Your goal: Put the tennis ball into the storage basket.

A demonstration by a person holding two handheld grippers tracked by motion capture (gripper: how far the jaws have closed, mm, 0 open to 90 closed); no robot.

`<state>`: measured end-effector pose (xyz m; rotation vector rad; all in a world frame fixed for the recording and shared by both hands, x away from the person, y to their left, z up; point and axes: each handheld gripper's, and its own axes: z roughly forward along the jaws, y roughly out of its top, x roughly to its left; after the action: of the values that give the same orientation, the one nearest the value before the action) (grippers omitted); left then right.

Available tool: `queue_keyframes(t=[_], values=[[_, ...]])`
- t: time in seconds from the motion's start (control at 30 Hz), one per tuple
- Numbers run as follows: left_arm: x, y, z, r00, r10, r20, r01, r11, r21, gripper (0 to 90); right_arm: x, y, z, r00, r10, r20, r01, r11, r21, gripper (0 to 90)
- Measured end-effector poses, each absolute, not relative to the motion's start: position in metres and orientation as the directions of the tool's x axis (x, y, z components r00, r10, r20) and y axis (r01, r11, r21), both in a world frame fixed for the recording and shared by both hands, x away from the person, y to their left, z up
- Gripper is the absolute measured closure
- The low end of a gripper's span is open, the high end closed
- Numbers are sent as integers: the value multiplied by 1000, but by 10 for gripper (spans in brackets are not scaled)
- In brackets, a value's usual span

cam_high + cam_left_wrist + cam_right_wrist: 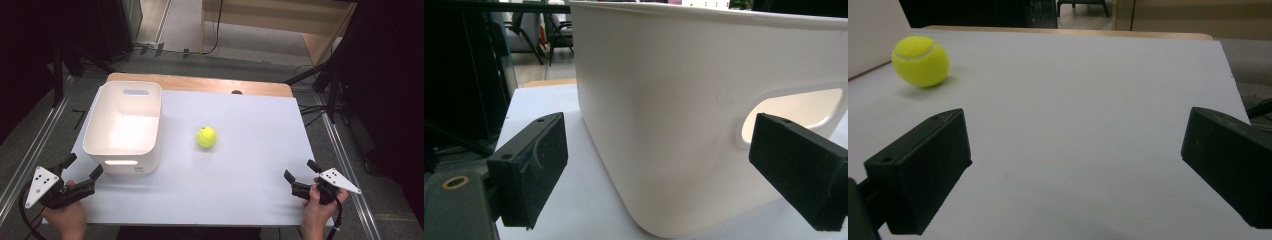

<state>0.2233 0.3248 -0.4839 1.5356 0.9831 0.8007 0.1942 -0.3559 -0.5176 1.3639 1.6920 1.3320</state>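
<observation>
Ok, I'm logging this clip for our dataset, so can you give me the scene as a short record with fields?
surface: white table top
ball: yellow tennis ball lying on the table, right of the bin, apart from it
bin: white plastic bin, upright, nothing seen inside, handle cutouts at both ends
left gripper: open, near the bin's near end, not touching
right gripper: open, holding nothing, near the table's right front corner

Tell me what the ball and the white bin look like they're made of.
Ball: fuzzy yellow-green felt with a pale curved seam, so likely a tennis ball with felt over rubber. Bin: probably moulded plastic, given its smooth, slightly glossy off-white walls, rounded corners and cut-out handle slots.
</observation>
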Motion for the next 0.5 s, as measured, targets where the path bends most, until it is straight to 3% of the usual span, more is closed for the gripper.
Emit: queue_keyframes(t=[0.5], values=[[222, 323, -484, 433, 902, 5, 166, -85, 982, 85, 199, -345, -506, -329, 937, 121, 371, 10, 929, 0]])
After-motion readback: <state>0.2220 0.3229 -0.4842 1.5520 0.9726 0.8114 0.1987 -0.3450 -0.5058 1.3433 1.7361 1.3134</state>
